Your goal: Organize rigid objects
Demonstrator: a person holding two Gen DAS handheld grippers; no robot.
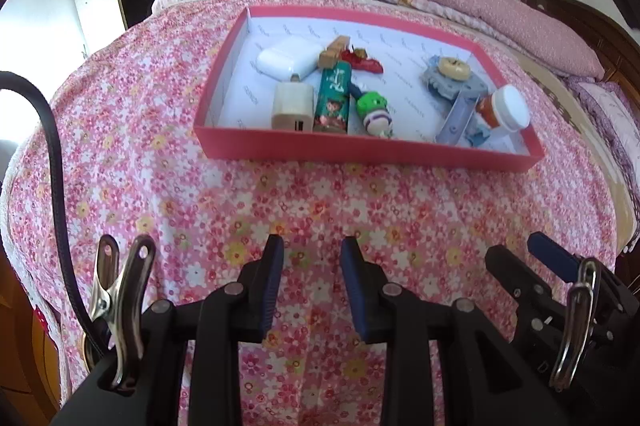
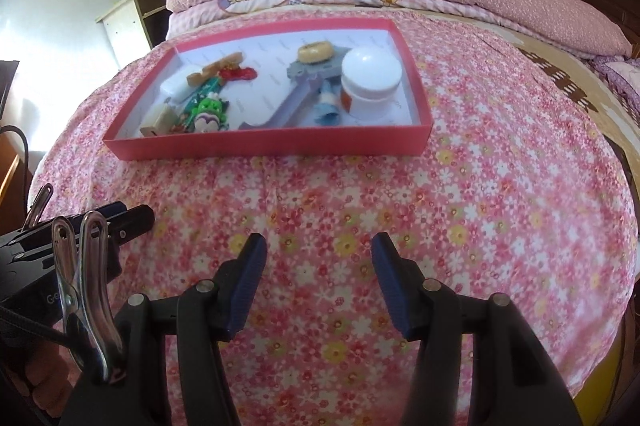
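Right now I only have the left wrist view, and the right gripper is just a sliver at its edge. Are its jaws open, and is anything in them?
Observer: The right gripper is open and empty; only the floral bedspread shows in the gap.
Operator: Is it over the box?
Observer: No. The pink box lies ahead of its fingertips, with a strip of bedspread between them.
Operator: What sits straight ahead of it inside?
Observer: The grey bar, its end near the front wall, with the white-lidded jar just to the right.
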